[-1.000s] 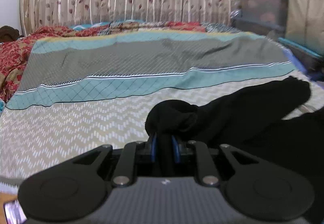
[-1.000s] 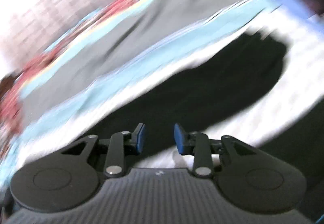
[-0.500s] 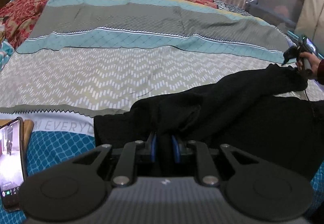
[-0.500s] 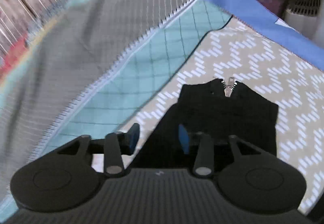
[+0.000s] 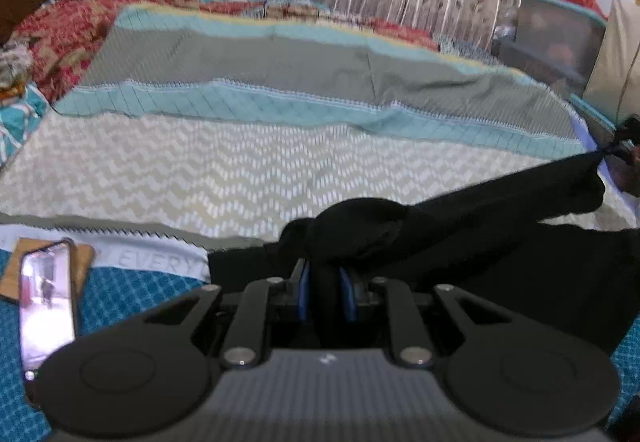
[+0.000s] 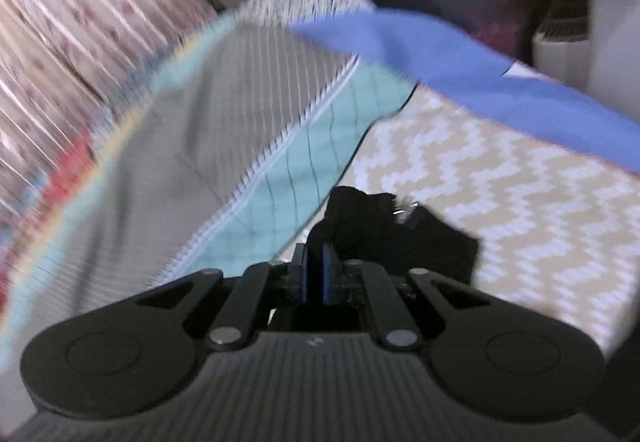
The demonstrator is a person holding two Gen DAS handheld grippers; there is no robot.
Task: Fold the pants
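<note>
Black pants (image 5: 500, 226) lie across the near right part of the bed. My left gripper (image 5: 323, 282) is shut on a bunched end of them, lifted a little above the bedspread. The cloth stretches taut to the far right, where my right gripper shows small at the bed's edge (image 5: 624, 146). In the right wrist view my right gripper (image 6: 318, 274) is shut on the other end of the pants (image 6: 400, 238), where a metal zipper (image 6: 404, 211) shows. That view is motion-blurred.
The bed has a striped teal, grey and zigzag bedspread (image 5: 240, 170). A lit phone (image 5: 46, 306) lies at the near left edge. Red bedding (image 5: 68, 34) is piled at the far left. Storage boxes (image 5: 556, 38) stand beyond the bed's right side.
My right gripper has closed on the zipper end of the pants. The left gripper has risen a little with its end, and the cloth between the two is pulled taut.
</note>
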